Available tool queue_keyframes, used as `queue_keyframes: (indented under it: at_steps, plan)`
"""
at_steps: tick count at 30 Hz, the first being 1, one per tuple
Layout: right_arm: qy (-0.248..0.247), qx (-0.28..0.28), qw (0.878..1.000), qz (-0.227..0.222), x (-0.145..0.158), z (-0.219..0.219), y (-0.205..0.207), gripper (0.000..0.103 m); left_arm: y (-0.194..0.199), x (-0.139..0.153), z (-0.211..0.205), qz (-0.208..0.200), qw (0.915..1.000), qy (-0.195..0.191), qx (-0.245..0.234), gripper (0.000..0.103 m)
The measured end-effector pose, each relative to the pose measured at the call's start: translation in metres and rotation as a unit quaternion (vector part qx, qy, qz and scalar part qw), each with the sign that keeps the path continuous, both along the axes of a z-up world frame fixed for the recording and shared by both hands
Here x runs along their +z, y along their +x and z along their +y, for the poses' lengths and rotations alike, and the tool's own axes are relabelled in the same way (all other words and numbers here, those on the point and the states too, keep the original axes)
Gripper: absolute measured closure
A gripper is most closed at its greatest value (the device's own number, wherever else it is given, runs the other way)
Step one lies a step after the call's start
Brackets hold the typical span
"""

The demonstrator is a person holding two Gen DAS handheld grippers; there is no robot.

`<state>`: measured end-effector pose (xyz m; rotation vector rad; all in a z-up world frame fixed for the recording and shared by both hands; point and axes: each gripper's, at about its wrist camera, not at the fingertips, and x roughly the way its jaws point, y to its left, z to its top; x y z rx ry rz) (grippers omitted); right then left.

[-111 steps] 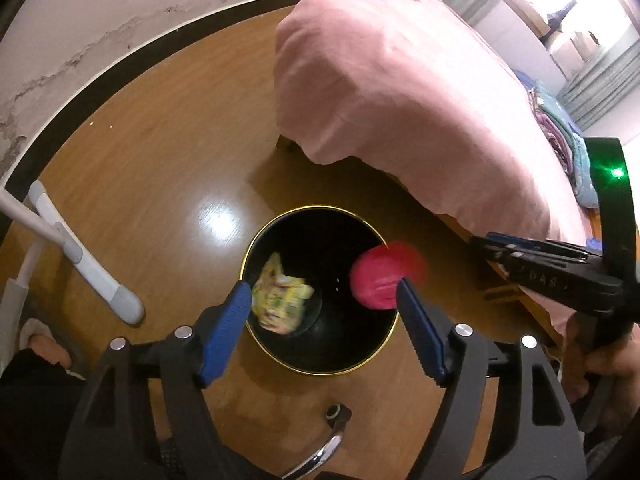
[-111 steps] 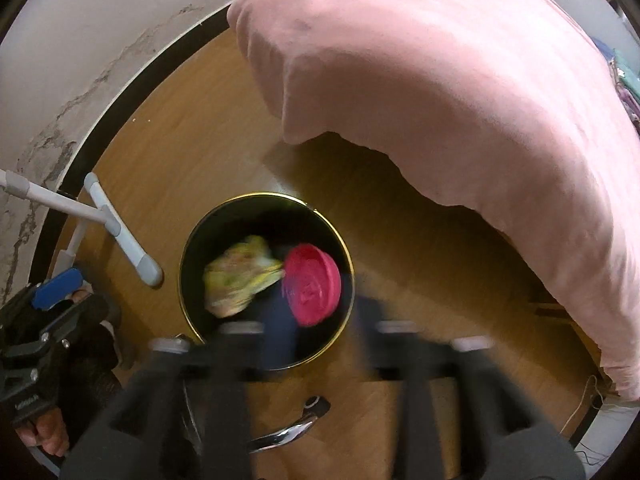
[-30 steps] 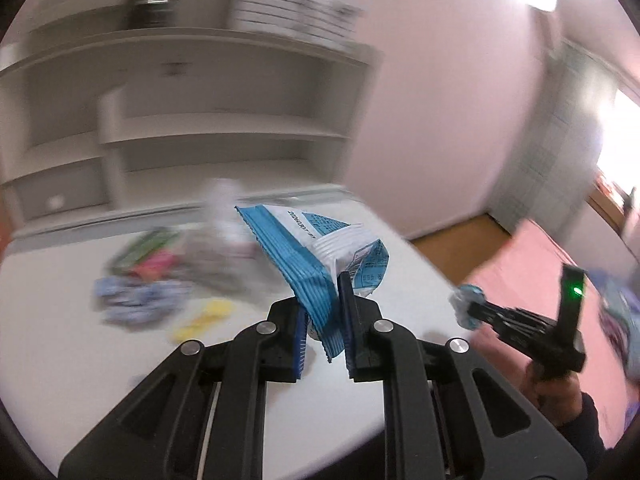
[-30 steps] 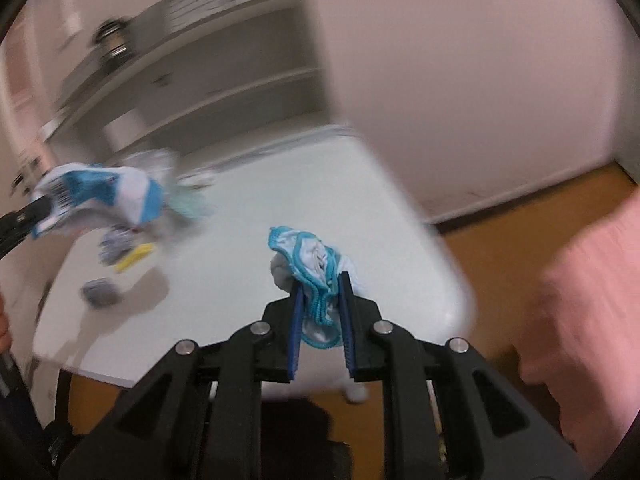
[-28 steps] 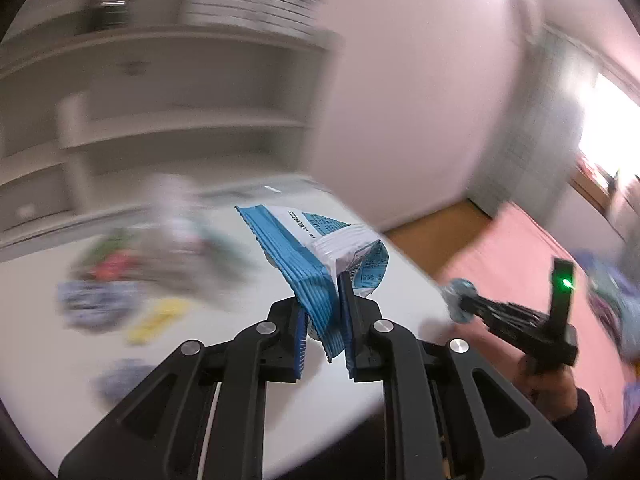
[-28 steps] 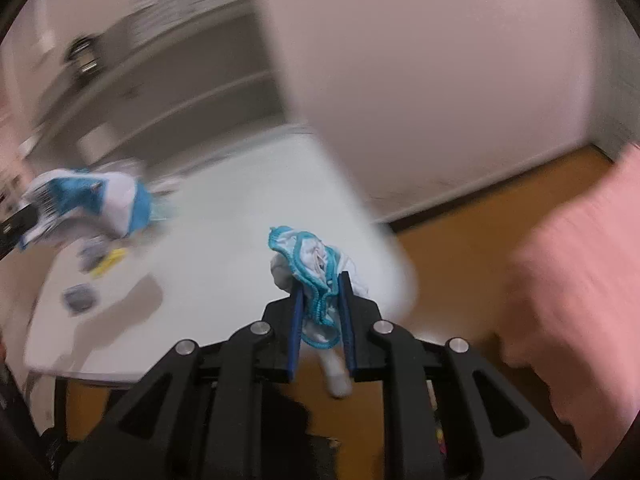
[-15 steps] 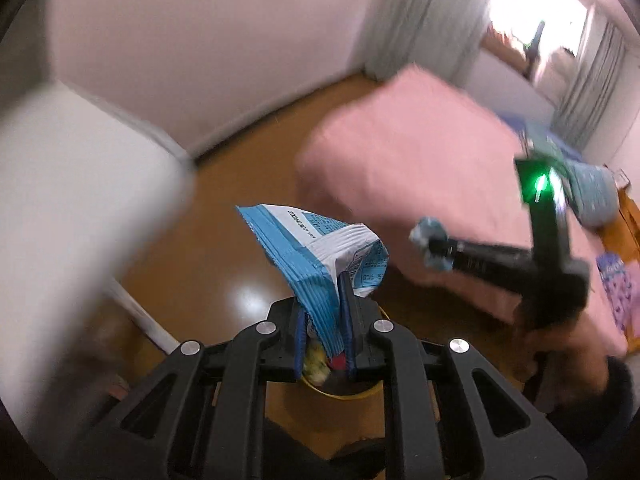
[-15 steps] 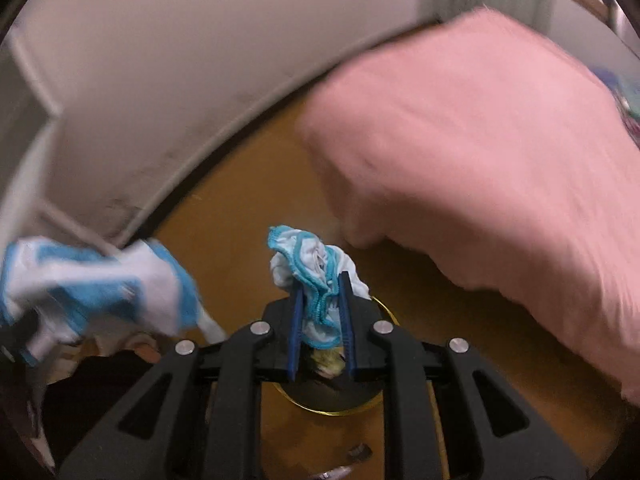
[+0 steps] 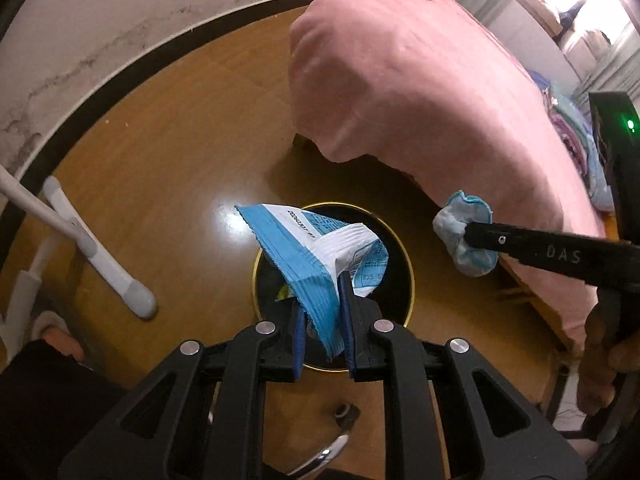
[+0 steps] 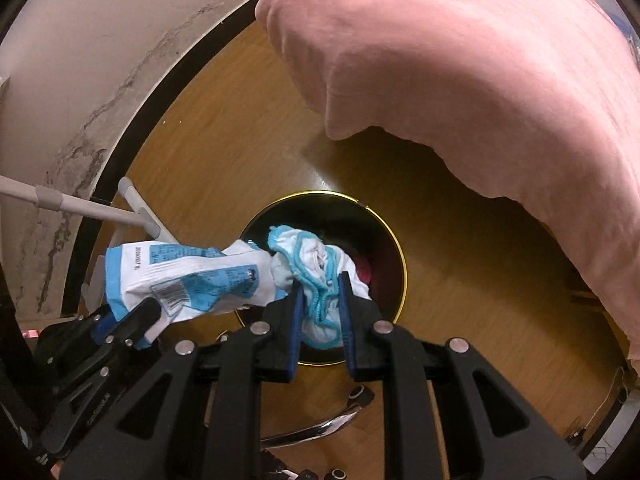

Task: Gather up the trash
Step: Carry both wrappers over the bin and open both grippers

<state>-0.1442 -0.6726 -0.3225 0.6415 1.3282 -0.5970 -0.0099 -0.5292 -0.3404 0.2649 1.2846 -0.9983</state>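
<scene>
Wooden flooring [image 9: 168,128] runs from a cracked pale wall [image 9: 100,32] to a bed draped in a pink cover [image 9: 420,80], and a black bin with a gold rim [image 9: 404,256] stands on it near the bed's corner. Both grippers point down over the bin. The left gripper [image 9: 322,320] pinches a blue-and-white snack wrapper [image 9: 304,248] tight between its blue pads, right above the bin's mouth. The right gripper [image 10: 320,316] is pressed together on a crumpled white wad edged in teal [image 10: 312,264], also over the opening. Only the right wrist view shows red trash [image 10: 364,270] inside the bin; the left wrist view shows a yellowish scrap [image 9: 284,292] there and the person's right hand [image 9: 604,344] on the handle. A white table leg [image 9: 100,256] rests on the floor at left.
</scene>
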Motion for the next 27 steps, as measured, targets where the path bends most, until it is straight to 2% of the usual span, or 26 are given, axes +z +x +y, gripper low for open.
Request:
queue_keyframes:
  at_steps: [5, 12, 13, 14, 15, 16, 17, 22, 24, 27]
  plan:
    - [-0.001, 0.006, 1.0, -0.002, 0.002, 0.002, 0.005, 0.086, -0.003, -0.006, 0.002, 0.003, 1.0, -0.004, 0.002, 0.089]
    - [-0.009, -0.005, 1.0, -0.007, 0.006, -0.001, 0.002, 0.086, -0.018, -0.001, -0.002, -0.016, 0.9994, -0.015, -0.028, 0.087]
    - [-0.011, -0.007, 1.0, -0.008, 0.007, -0.001, 0.001, 0.085, -0.02, 0.001, -0.002, -0.016, 0.9992, -0.018, -0.031, 0.084]
    - [-0.01, -0.008, 1.0, -0.007, 0.007, -0.001, 0.002, 0.076, -0.022, 0.002, -0.003, -0.017, 0.9991, -0.02, -0.034, 0.073]
    - [-0.011, -0.009, 1.0, -0.006, 0.008, -0.001, 0.001, 0.069, -0.022, 0.003, -0.002, -0.019, 0.999, -0.023, -0.035, 0.056]
    - [-0.013, -0.01, 1.0, -0.008, 0.009, 0.0, 0.001, 0.055, -0.023, 0.006, -0.001, -0.025, 0.9987, -0.028, -0.033, 0.049]
    - [-0.016, -0.01, 1.0, -0.012, 0.011, 0.0, 0.002, 0.045, -0.024, 0.007, -0.002, -0.029, 0.9986, -0.029, -0.033, 0.042]
    - [-0.031, -0.011, 0.999, -0.024, 0.02, -0.001, 0.003, 0.041, -0.026, 0.01, -0.001, -0.04, 0.9983, -0.026, -0.032, 0.035]
    - [-0.033, -0.013, 0.999, -0.027, 0.023, -0.001, 0.003, 0.039, -0.026, 0.014, 0.002, -0.051, 0.998, -0.029, -0.026, 0.029]
    - [-0.047, -0.011, 0.998, -0.038, 0.033, -0.001, 0.003, 0.033, -0.026, 0.024, 0.01, -0.067, 0.9969, -0.036, -0.019, 0.025]
